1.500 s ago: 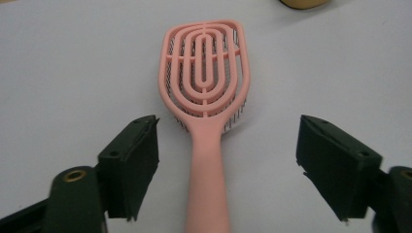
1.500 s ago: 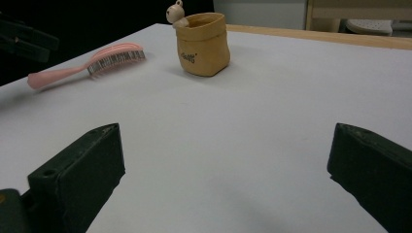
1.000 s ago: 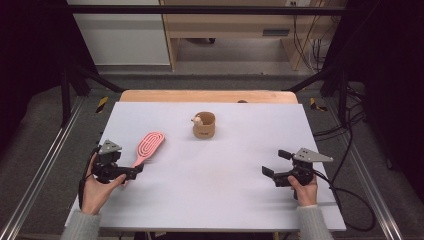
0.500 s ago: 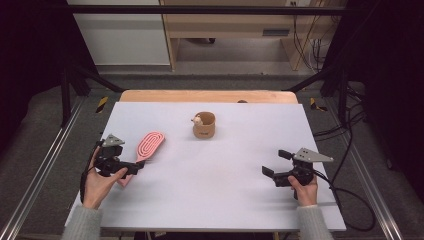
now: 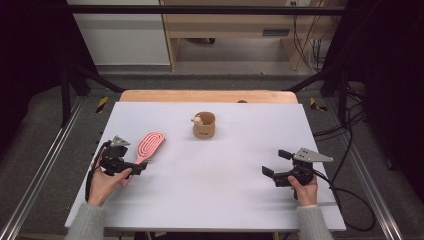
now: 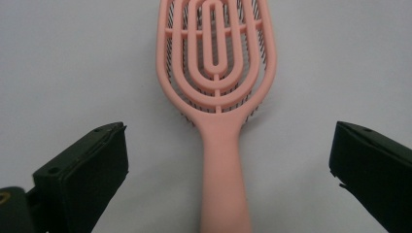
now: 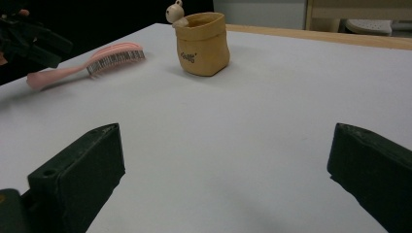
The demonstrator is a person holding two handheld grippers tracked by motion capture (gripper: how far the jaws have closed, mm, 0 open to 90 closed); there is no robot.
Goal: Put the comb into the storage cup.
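Brush point(image 6: 216, 92) pickup: left gripper point(image 5: 131, 165), fingers spread.
Centre your fingers on the handle below the brush head, then close squarely; right gripper point(image 5: 274, 171) idles, released.

This looks like a lab. A white table point(image 5: 210, 200) stands inside a frame of black metal bars point(image 5: 200, 9). Many black cables point(image 5: 310, 45) lie on the grey floor point(image 5: 45, 150), and a plain wooden bench point(image 5: 225, 22) stands behind.

Bare table point(image 5: 240, 175) is lying open between your grippers; only the brush point(image 5: 150, 145) and pouch point(image 5: 205, 126) are standing farther off.
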